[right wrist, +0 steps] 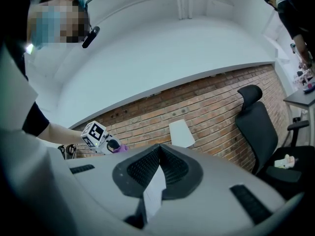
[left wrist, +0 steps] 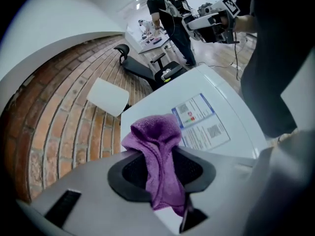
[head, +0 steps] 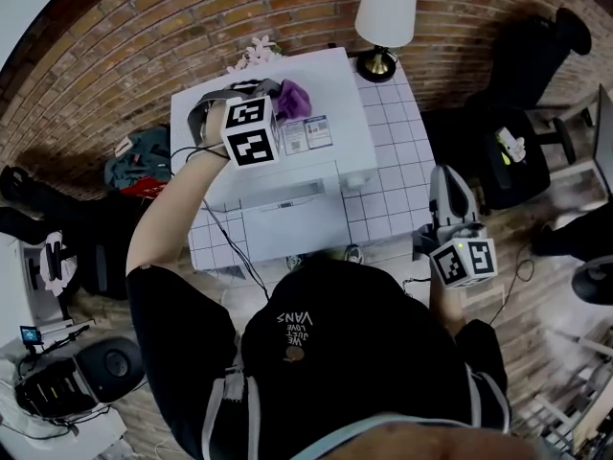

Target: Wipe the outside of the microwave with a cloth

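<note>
The white microwave (head: 330, 94) stands on a tiled table, with a printed label (head: 308, 134) on its top. My left gripper (head: 278, 94) hovers over the microwave's top, shut on a purple cloth (head: 293, 97). In the left gripper view the cloth (left wrist: 158, 146) bunches out ahead of the jaws and hangs over the microwave top (left wrist: 231, 95) beside the label (left wrist: 199, 122). My right gripper (head: 450, 178) is held off to the right of the microwave, above the table's right edge. Its jaws (right wrist: 158, 154) are shut with nothing in them and point toward the brick wall.
A white-shaded lamp (head: 385, 12) stands at the back right of the tiled table (head: 395, 175). A black office chair (head: 522, 75) sits to the right. Bags (head: 142, 156) lie on the floor at the left. A person (left wrist: 166, 14) stands far off.
</note>
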A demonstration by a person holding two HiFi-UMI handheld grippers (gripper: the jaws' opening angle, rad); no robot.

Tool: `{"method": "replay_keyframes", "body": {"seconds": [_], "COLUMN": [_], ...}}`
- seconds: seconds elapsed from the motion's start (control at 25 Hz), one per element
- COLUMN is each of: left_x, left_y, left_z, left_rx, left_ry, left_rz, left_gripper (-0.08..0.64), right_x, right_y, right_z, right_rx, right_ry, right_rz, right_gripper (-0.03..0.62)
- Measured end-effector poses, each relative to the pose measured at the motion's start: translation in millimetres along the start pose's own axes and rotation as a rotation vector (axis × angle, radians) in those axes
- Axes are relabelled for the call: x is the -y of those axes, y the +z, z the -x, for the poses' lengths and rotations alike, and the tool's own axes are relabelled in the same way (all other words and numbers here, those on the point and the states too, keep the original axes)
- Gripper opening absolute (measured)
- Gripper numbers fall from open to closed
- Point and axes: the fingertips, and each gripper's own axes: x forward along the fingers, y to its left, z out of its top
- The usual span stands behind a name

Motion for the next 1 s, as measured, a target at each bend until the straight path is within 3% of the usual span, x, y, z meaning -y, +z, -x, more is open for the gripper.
{"method": "replay_keyframes", "body": {"seconds": [0.32,0.52,0.76,1.0], "left_x": [-12,-13,-10,9], "left_y": [88,105,64,-27], "left_z": [-26,-31,-12,33], "left_rx": [0.069,0.09,0.078,0.003], "left_ry": [-0.01,-0.011,0.0,0.031], "left_rz": [-0.081,-0.1,-0.033,0.059], "left_gripper": [0.133,0.133,0.133,0.133], "right_x": [45,47,21,-30], "right_y": [11,11,3,-10], "right_z": [26,25,8,-22], "right_rx": [0.009,0.001,-0.017,-0.033], "right_ry": [-0.067,-0.061,-0.007,0.098], "right_rz": [0.005,0.007,0.0,-0.003], "right_gripper": [-0.003,-0.003,-0.003,-0.003]}}
